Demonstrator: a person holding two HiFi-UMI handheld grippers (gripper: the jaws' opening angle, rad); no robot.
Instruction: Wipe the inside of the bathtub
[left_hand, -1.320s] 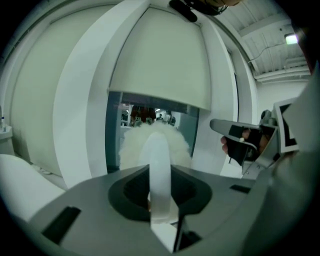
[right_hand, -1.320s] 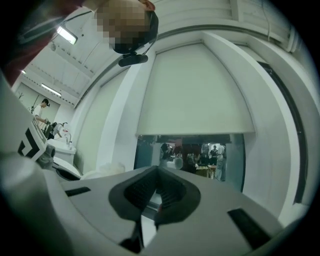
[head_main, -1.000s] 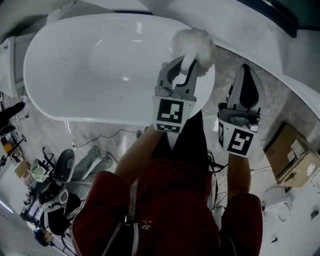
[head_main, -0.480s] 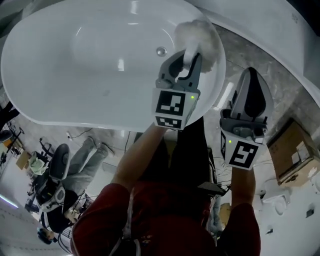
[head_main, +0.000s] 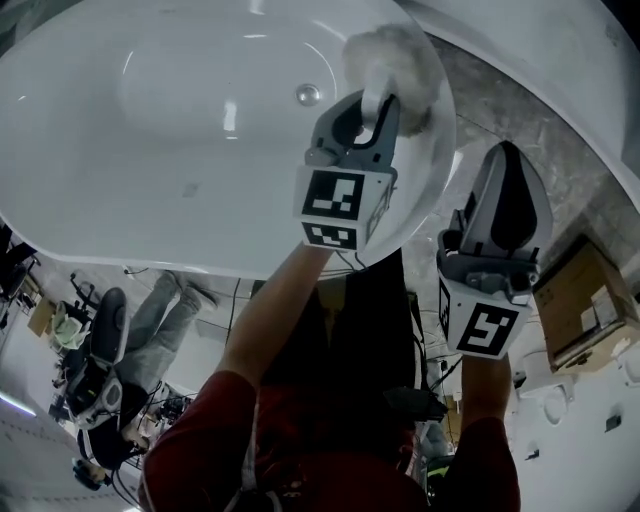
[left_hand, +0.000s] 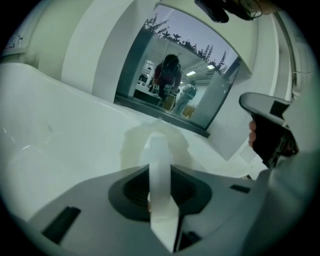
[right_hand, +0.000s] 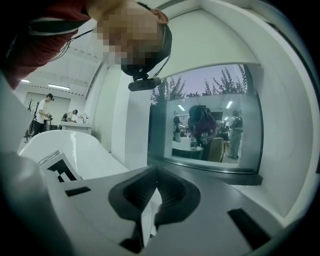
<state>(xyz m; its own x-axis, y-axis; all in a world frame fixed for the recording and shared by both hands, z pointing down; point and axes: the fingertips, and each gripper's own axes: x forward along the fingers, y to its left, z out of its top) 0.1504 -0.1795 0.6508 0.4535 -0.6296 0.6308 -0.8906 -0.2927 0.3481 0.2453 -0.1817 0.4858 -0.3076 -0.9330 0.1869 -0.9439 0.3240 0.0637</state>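
Note:
The white bathtub (head_main: 150, 250) fills the top of the head view, its drain (head_main: 306, 94) near the middle. My left gripper (head_main: 374, 102) hangs over the tub's right end, shut on the white handle (head_main: 373, 100) of a fluffy white brush (head_main: 398, 58) whose head rests near the inner wall. In the left gripper view the handle (left_hand: 159, 165) runs forward between the jaws to the fluffy head (left_hand: 150, 140) against the tub wall. My right gripper (head_main: 506, 152) is outside the tub on the right, shut and empty, as its own view shows (right_hand: 154, 174).
Grey marble floor (head_main: 520, 95) lies right of the tub. A cardboard box (head_main: 588, 300) stands at the far right. Cables and an office chair (head_main: 100, 340) lie below the tub's near rim. A dark-framed window (right_hand: 205, 120) faces both grippers.
The left gripper and brush have moved further over the tub's right end, and the tub now looms larger and closer. The right gripper has stayed beside it, outside the rim.

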